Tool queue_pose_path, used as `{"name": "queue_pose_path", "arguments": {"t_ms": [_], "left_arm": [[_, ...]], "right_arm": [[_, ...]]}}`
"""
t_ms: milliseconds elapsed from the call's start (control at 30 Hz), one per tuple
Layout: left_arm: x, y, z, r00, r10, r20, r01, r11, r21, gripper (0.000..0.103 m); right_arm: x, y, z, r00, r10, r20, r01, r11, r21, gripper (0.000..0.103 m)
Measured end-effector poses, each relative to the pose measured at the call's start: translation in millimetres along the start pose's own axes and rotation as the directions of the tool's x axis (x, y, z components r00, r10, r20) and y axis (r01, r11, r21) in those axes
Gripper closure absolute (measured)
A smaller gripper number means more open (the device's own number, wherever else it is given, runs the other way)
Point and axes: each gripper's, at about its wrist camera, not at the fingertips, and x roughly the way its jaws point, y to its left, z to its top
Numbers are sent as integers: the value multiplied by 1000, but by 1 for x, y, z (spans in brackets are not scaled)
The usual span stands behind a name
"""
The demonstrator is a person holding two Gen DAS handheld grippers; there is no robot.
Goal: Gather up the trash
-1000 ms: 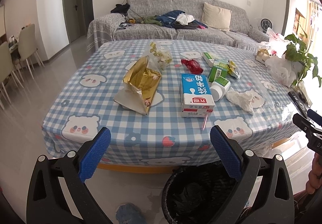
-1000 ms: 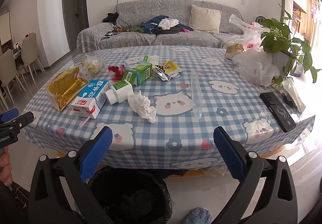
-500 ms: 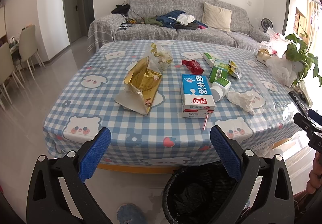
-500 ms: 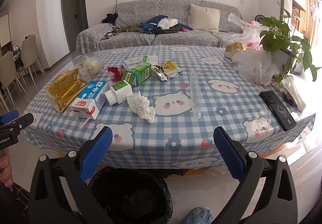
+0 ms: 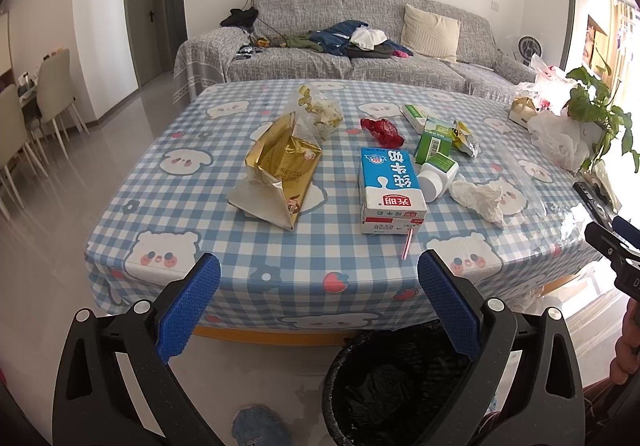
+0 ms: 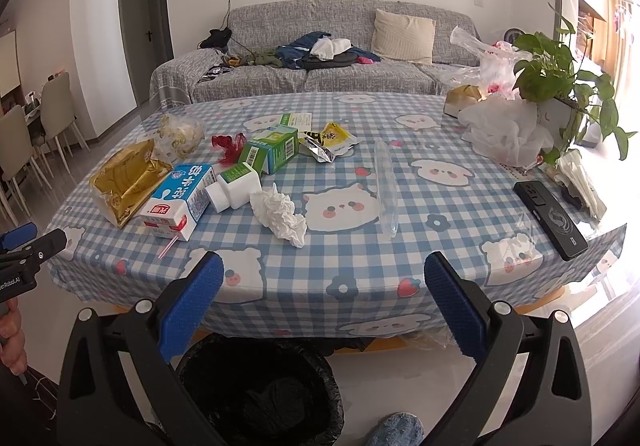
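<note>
Trash lies on the blue checked table (image 5: 168, 205): a gold foil bag (image 5: 280, 169), a blue milk carton (image 5: 390, 189), a white bottle (image 5: 434, 175), a crumpled tissue (image 5: 480, 197), a red wrapper (image 5: 382, 131) and a green box (image 5: 432, 141). A black-lined bin (image 5: 396, 382) stands on the floor at the table's front edge. My left gripper (image 5: 320, 306) is open and empty, short of the table. My right gripper (image 6: 324, 306) is open and empty above the bin (image 6: 264, 390). The tissue (image 6: 280, 213), the carton (image 6: 180, 197) and the foil bag (image 6: 124, 181) also show in the right wrist view.
A black phone (image 6: 550, 219), white plastic bags (image 6: 504, 129) and a potted plant (image 6: 560, 61) sit at the table's right side. A clear plastic tube (image 6: 386, 185) lies mid-table. A grey sofa (image 5: 360, 41) is behind; chairs (image 5: 48, 93) stand left.
Both grippers have drifted only slightly; the view barely shifts. Nothing on the table has moved.
</note>
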Motion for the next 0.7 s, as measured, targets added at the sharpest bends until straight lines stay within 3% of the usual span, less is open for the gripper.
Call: {"name": "queue_pose_path", "arguments": {"t_ms": [700], "left_arm": [[5, -8, 1, 1000, -10, -8, 11, 1000, 16, 6]], "right_arm": [[2, -5, 5, 1000, -7, 0, 7, 1000, 4, 6]]}}
